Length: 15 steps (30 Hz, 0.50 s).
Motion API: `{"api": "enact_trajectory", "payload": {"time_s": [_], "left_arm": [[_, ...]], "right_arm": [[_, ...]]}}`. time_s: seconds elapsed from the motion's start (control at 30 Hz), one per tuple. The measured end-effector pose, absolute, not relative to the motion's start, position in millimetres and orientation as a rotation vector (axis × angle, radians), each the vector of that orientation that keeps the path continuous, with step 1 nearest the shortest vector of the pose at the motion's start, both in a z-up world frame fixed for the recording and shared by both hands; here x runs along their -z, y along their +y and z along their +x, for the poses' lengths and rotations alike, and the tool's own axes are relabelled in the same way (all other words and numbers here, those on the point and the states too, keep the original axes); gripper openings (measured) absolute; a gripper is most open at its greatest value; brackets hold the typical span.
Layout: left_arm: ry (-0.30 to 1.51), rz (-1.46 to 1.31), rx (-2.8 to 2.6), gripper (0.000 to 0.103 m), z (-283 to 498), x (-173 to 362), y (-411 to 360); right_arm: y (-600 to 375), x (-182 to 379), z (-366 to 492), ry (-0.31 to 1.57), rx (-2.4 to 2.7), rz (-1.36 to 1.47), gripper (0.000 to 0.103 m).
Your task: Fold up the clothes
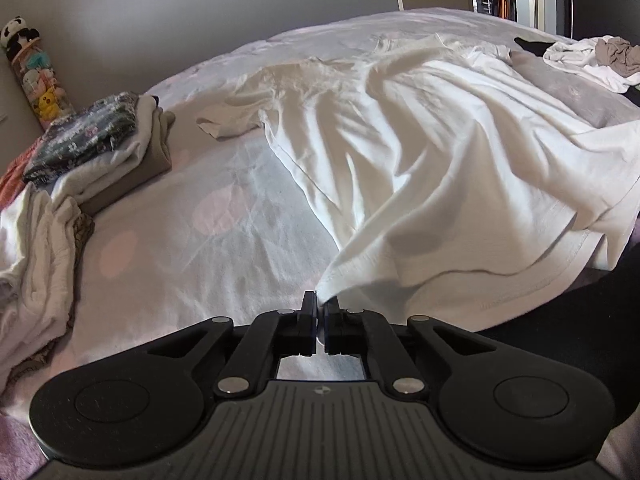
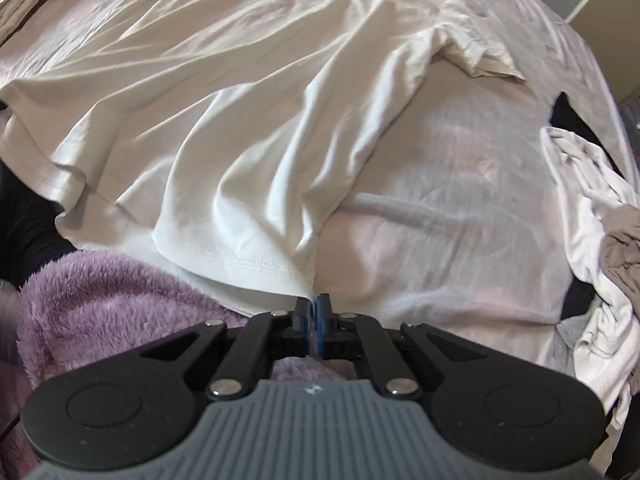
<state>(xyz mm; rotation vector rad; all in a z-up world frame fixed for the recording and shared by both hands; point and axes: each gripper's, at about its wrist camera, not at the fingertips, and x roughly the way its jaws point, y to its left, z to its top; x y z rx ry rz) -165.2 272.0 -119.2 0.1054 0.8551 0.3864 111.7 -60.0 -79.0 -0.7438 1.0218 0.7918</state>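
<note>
T-shirt (image 1: 420, 152) hem corners pinched in both claws.

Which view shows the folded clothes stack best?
The left wrist view: the folded clothes stack sits whole at the left on the bed, floral piece on top. The right wrist view catches at most a blurred edge in its top-left corner.

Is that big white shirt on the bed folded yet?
Not yet. The white shirt lies spread and wrinkled; one sleeve sticks out, and both grippers pinch its hem.

Bare sheet (image 1: 224, 216) lies open between shirt (image 1: 420, 152) and folded stack (image 1: 116, 148).
</note>
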Motion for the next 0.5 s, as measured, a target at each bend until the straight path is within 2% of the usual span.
{"api": "enact_trajectory", "payload": {"time_s": [0.33,0.5], "left_arm": [[0.685,0.311,-0.402,0.001,-174,7,264],[0.766,0.423,-0.313,0.001,-182,2,248]], "right_arm": [[-119,-25,135,0.744,-0.614,-0.526,0.003],[-138,-30,127,0.755,-0.605,-0.564,0.003]]}}
